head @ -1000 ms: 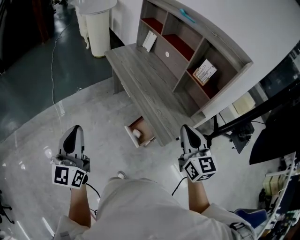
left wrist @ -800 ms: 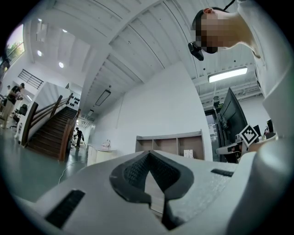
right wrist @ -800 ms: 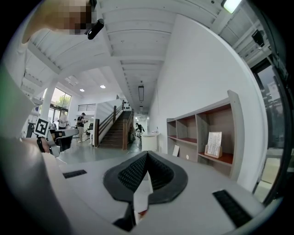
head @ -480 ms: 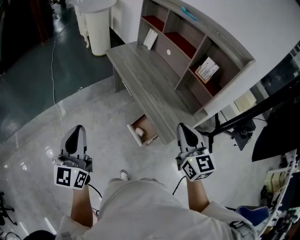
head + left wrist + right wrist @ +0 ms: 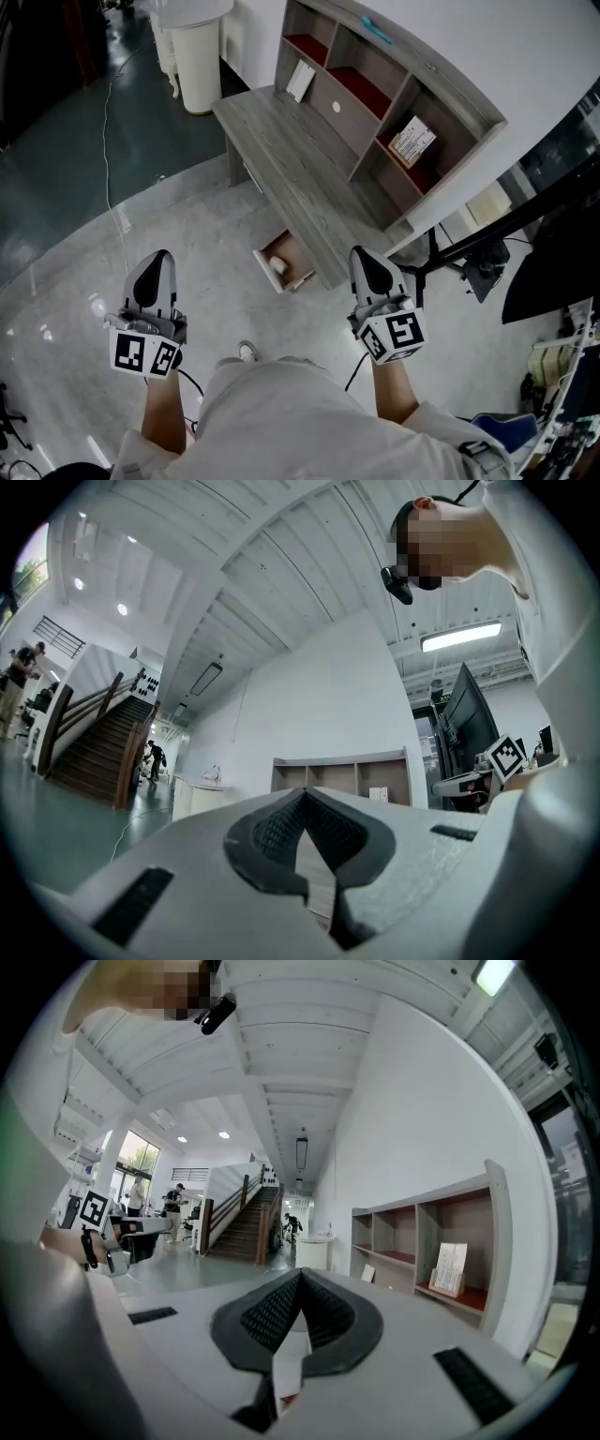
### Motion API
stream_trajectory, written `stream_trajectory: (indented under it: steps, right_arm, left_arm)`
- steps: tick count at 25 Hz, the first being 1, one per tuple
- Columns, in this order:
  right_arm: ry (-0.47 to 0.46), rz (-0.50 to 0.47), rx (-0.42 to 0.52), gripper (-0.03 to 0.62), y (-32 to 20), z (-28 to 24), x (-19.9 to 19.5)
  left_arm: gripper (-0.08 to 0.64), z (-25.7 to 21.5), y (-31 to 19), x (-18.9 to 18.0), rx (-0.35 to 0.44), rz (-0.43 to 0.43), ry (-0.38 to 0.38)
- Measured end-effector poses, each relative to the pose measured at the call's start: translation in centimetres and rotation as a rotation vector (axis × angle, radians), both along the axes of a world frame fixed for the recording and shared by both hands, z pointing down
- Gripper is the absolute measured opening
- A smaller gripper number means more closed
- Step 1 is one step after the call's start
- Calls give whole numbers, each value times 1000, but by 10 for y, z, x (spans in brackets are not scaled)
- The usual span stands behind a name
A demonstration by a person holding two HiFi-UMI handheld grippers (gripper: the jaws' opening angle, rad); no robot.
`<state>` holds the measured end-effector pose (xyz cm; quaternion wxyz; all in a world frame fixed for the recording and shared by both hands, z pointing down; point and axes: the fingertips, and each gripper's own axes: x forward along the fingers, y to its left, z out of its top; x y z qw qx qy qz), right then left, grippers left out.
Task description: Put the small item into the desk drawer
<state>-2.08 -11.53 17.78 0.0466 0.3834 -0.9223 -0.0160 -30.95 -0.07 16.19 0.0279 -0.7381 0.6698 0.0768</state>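
Observation:
The grey wooden desk [image 5: 292, 178] has one small drawer [image 5: 298, 255] pulled out over the floor. A small white item [image 5: 277, 266] lies inside it. My left gripper [image 5: 158, 257] hangs over the floor, left of the drawer and well apart from it, shut and empty. My right gripper [image 5: 364, 254] hovers just right of the drawer by the desk's front edge, also shut with nothing in it. In the left gripper view the left gripper [image 5: 302, 794] has its pads meeting at the tips. The right gripper view shows the right gripper [image 5: 298, 1274] the same way.
A hutch of open shelves [image 5: 380, 89] stands on the desk's back, with a white box [image 5: 411, 142] in one cubby. A white bin [image 5: 197, 52] stands past the desk's far end. A black monitor arm [image 5: 478, 258] and equipment crowd the right. A cable [image 5: 106, 141] runs across the floor.
My right gripper has drifted slightly left toward the drawer. The left gripper has barely moved. The drawer stays out with the white item in it.

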Motion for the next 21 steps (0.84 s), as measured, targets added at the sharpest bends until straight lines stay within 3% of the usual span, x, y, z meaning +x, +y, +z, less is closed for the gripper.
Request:
stream_trajectory:
  steps: [21]
  right_arm:
    - [-23,-8,2,-3,3,-1,6]
  left_arm:
    - [7,1,5,12,-1,-13,-13]
